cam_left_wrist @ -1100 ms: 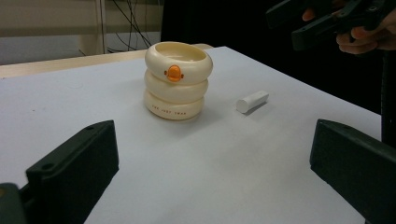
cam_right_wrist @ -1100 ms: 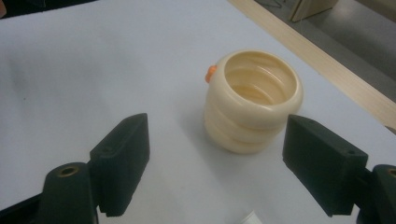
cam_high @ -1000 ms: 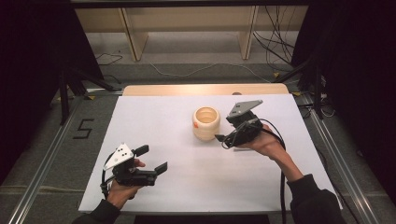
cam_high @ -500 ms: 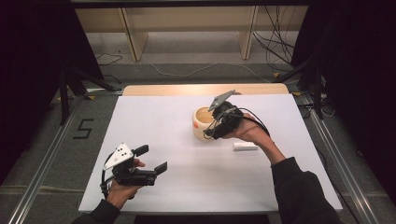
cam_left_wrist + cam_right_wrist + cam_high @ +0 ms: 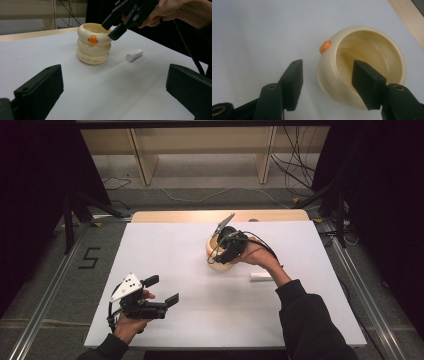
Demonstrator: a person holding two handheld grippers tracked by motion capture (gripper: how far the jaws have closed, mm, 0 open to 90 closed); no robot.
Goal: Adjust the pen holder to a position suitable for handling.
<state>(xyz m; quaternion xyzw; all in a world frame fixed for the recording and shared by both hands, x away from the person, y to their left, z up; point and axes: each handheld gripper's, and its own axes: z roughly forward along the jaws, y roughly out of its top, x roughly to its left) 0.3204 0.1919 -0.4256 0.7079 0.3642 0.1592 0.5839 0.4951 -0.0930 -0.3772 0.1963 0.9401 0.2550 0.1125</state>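
Left gripper [image 5: 115, 92] jaws wide apart, low over white table [image 5: 75, 100]. Far centre: cream three-ring stacked container [image 5: 94, 43], orange button [image 5: 92, 39] on top ring. Right gripper [image 5: 113, 26] straddles its rim, jaws apart. White cylinder [image 5: 134, 54] lies just right of container.

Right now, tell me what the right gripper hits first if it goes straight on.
The right gripper would meet the rim of the cream pot: its open fingers straddle the near wall, one outside, one over the hollow. How far above it they are is unclear.

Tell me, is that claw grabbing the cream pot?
Not yet. The right gripper is open, its fingers straddling the cream container's rim. The left gripper holds nothing.
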